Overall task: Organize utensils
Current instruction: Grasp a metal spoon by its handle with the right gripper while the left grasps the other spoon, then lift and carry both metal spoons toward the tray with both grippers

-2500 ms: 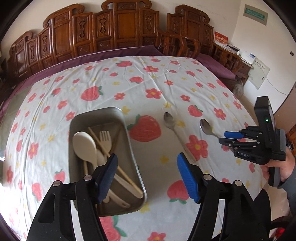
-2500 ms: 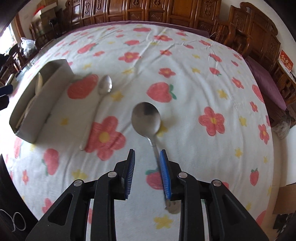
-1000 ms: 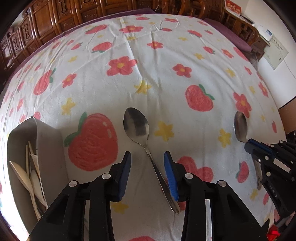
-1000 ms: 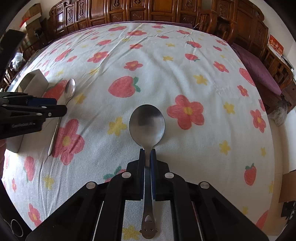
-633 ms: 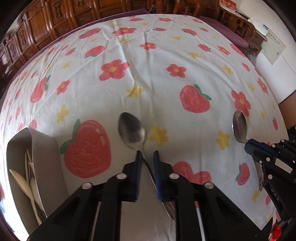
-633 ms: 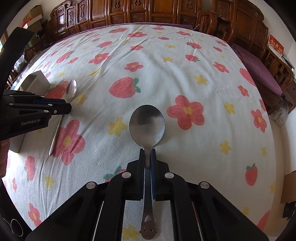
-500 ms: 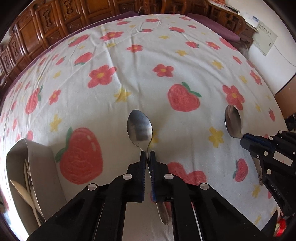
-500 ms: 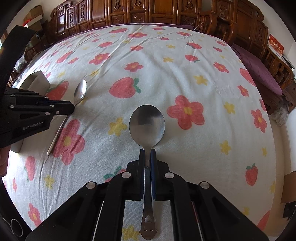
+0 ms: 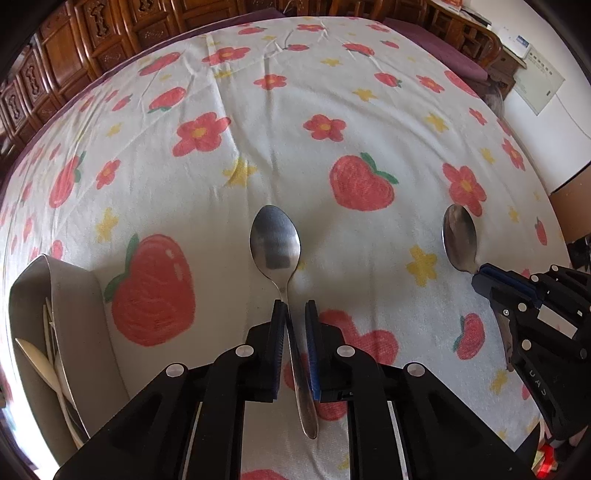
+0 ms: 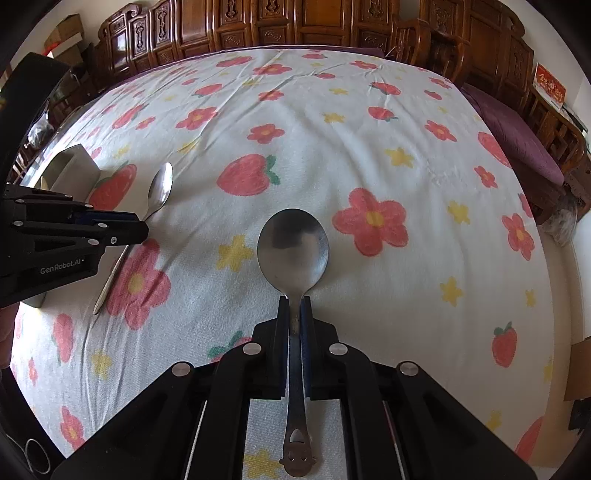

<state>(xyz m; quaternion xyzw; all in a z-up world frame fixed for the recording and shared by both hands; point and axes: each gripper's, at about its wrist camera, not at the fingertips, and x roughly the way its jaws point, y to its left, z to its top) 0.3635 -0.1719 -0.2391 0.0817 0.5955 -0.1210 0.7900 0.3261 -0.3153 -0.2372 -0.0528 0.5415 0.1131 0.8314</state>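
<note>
Steel spoons, two of them, are each gripped by the neck over a strawberry-and-flower tablecloth (image 9: 280, 122) that covers the desk. Left hand-held gripper (image 9: 294, 308): blue pads drawn in narrow around the handle of the slim spoon (image 9: 275, 243), the near-side pad against the metal and a thin gap visible on the other side; bowl points away from the camera, handle runs back between the fingers and ends beneath them. Right hand-held gripper (image 10: 294, 304): pads pressed tight on the handle of the round-bowled spoon (image 10: 293, 247), whose bowl faces up and whose handle tip carries a cut-out smiling face. Whether either spoon is lifted clear of the cloth cannot be told. Taking the metal tray (image 9: 70, 295) as landmark: it sits at the left edge of the left wrist view, pale utensils (image 9: 40, 354) lying inside it; the slim spoon is near it on its right, with one large printed strawberry between them; the round-bowled spoon is well apart from it, further right again. In the right wrist view the tray's corner shows behind the left gripper body. Carved wooden chairs (image 10: 258, 22) line the far side of the desk.
</note>
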